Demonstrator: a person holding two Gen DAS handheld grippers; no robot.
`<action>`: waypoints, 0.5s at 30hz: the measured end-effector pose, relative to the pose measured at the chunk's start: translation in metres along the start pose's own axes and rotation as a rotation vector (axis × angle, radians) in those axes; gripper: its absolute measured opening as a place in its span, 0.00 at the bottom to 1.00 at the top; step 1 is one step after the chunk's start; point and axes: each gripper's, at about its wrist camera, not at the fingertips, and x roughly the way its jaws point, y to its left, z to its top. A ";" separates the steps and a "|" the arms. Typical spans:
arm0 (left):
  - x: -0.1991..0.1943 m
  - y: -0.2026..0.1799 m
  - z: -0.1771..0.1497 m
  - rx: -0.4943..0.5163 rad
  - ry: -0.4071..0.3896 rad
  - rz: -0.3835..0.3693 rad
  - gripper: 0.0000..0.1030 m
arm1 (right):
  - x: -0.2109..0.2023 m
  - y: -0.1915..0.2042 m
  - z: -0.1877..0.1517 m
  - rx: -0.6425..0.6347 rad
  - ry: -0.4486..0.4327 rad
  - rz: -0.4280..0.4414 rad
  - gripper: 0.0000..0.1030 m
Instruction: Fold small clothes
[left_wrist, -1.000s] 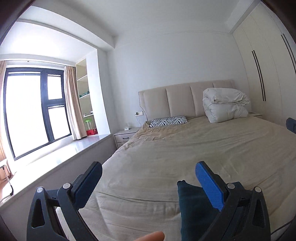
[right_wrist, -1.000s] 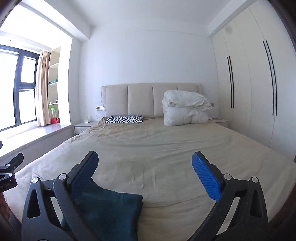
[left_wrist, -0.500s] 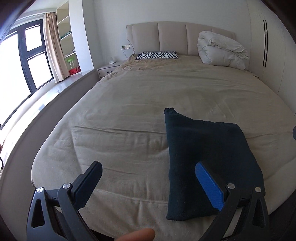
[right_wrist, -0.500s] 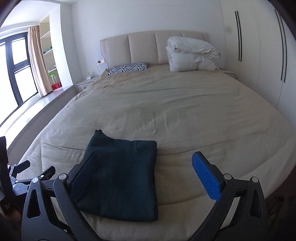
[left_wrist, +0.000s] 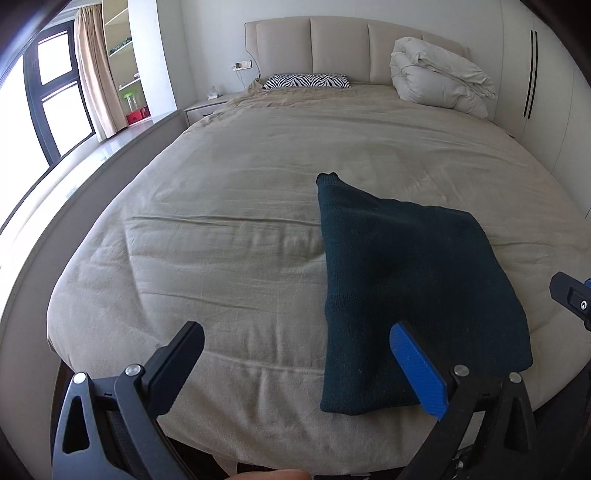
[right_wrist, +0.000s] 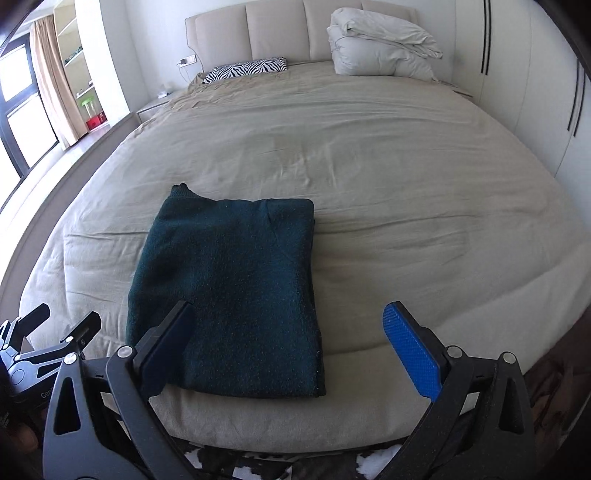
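A dark teal knitted garment (left_wrist: 410, 280) lies folded into a rectangle near the foot edge of the beige bed (left_wrist: 240, 229). It also shows in the right wrist view (right_wrist: 232, 288). My left gripper (left_wrist: 299, 365) is open and empty, held above the foot edge, left of the garment. My right gripper (right_wrist: 291, 347) is open and empty, held above the garment's near edge. The left gripper's body shows at the lower left of the right wrist view (right_wrist: 40, 354).
A zebra-print pillow (left_wrist: 306, 81) and a folded white duvet (left_wrist: 439, 86) lie at the headboard. A nightstand (left_wrist: 203, 109) and a window ledge stand at the left, white wardrobes (right_wrist: 535, 92) at the right. The bed's foot edge (right_wrist: 295, 413) is just below both grippers.
Both grippers have tilted down from facing the headboard and pulled back toward the foot edge. The folded garment now lies in full view on the bed. Both grippers stayed open.
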 end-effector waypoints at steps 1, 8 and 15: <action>0.001 0.000 0.000 0.000 0.002 -0.001 1.00 | 0.002 0.001 -0.001 0.000 0.002 -0.002 1.00; 0.001 0.000 -0.002 -0.004 0.003 -0.007 1.00 | -0.002 0.005 0.000 -0.018 0.009 -0.006 1.00; 0.004 0.002 -0.002 -0.006 0.012 -0.013 1.00 | 0.004 0.009 -0.001 -0.024 0.025 -0.008 1.00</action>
